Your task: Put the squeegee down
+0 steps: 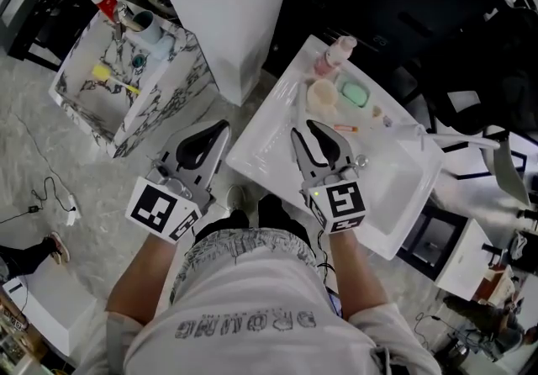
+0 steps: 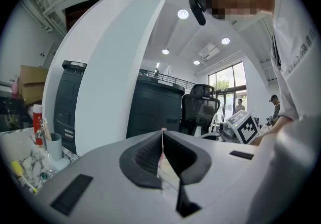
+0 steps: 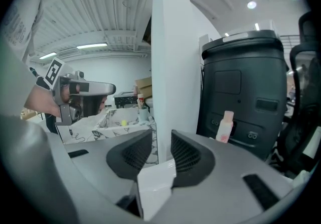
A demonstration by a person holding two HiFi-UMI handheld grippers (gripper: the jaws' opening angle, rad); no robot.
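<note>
Nearest the person, the left hand-held gripper [image 1: 222,128] has its jaws pressed together with nothing visible between them. The right hand-held gripper [image 1: 303,131] has its jaws partly apart and empty: its own view shows only a white pillar and a marbled basin [image 1: 172,92] through the gap. Both hang over the near side of a white basin [image 1: 252,142], the right one above its bowl. What looks like the squeegee [image 1: 471,143] lies well apart from both, off to the right. Its pale, slim handle reaches out from the basin's right corner and a grey blade head sits at the outer end; whether it rests fully on something there is hard to tell. With neither gripper holding it, the putting-down seems already done. It should be light, with a stiff plastic handle that is smooth and likely a little slippery, and a soft, bendy blade edge. If it needs moving again, the hold should be across the handle close to the head, where it balances, never on the blade. Farther back on the white basin's ledge stand a cream cup [image 1: 321,97], a green soap [image 1: 355,94] and a pink bottle [image 1: 339,52].
</note>
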